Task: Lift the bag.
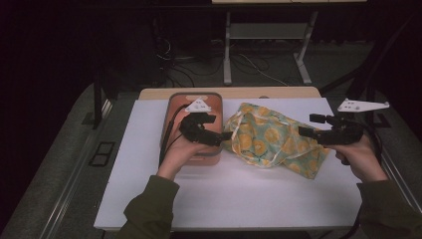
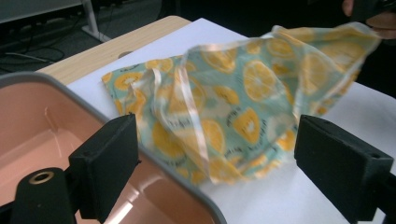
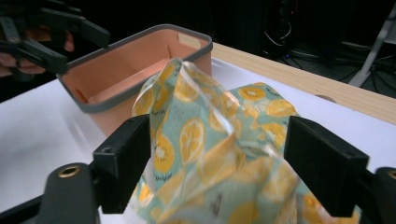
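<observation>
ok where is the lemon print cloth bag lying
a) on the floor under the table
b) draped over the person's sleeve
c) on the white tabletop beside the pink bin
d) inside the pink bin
c: the lemon print cloth bag lies on the white tabletop, right of the pink bin, whose inside shows bare in the gripper views.

On the white table (image 1: 224, 194) there was one crumpled teal cloth bag printed with orange slices (image 1: 268, 137), one salmon-pink plastic bin with a grey rim (image 1: 171, 107) at its nine o'clock, and two black two-jaw grippers.
</observation>
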`<act>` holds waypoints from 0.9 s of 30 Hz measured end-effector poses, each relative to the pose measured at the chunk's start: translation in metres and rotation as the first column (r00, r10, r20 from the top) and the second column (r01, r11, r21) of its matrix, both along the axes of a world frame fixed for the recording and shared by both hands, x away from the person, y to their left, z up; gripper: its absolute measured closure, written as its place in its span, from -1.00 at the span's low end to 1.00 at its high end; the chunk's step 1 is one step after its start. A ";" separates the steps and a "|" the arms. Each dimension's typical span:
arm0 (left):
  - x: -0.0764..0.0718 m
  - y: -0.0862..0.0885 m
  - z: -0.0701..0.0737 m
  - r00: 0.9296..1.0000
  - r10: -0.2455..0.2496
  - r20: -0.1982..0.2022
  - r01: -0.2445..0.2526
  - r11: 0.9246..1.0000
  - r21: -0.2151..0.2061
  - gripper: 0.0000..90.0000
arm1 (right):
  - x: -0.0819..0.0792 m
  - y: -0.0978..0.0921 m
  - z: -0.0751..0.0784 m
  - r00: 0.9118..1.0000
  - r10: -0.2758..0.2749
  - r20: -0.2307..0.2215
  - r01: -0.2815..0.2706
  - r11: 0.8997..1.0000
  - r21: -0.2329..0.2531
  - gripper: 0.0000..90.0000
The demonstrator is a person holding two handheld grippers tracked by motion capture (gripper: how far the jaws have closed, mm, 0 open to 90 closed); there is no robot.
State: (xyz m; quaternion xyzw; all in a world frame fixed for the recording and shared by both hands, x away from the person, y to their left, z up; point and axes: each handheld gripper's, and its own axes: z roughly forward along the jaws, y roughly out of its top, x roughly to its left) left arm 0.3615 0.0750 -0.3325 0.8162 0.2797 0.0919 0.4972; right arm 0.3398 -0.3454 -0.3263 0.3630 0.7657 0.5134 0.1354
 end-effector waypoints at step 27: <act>-0.099 0.083 -0.055 0.998 0.031 0.054 -0.033 0.999 0.037 -1.00 | -0.065 -0.018 -0.083 0.999 -0.001 -0.043 -0.003 0.996 -0.092 -0.74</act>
